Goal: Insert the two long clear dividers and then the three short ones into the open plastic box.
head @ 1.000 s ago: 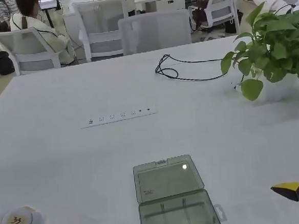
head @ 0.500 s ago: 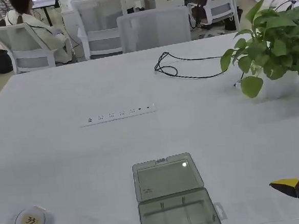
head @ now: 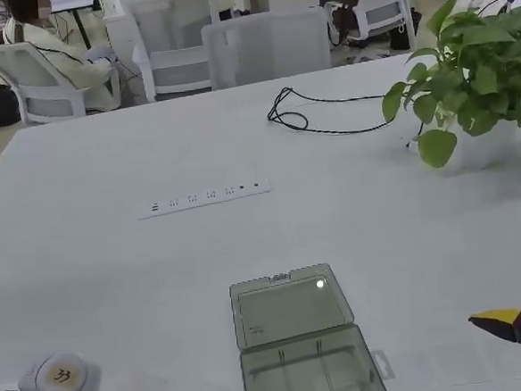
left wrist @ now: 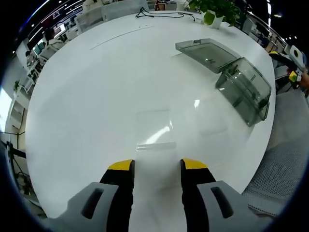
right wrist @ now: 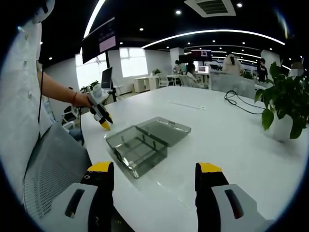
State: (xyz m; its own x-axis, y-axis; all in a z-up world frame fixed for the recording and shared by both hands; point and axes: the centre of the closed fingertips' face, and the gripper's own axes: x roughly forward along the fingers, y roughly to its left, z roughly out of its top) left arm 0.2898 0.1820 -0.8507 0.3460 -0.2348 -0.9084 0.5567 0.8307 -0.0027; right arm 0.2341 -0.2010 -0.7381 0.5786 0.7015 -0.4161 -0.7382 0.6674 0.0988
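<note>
Lying ahead of left tongs (left wrist: 157, 166): a clear divider (left wrist: 153, 128), flat on the white worktop (left wrist: 87, 96), centre of the left gripper view, just beyond the yellow tips and not touching them
Divider axis: near edge runs left to right across the frame, crosswise to the forward line of the tongs and roughly parallel to the gap between the tips; long or short type not determinable, outline too faint
Left tongs state: jaws apart, nothing between them
Right tongs (right wrist: 155, 169): jaws apart, empty; in the head view a yellow tip shows at lower right, beside the box and clear of it
Plastic box (head: 313, 375): open, bottom centre of the head view, lid (head: 291, 305) laid back flat behind the base; in the left gripper view it sits upper right, well apart from the divider
Box interior: faint lines across the base; cannot tell slots from seated dividers
Nearer tongs (judgement): left; the right ones are on the far side of the box from the divider
Step in hand (judgement): pick-up of a divider, not yet begun
Next move needs (judgement): a low advance along the worktop, closing over the near edge
Risk (judgement): thin flat sheet offers little bite and may slide ahead of the tips
</note>
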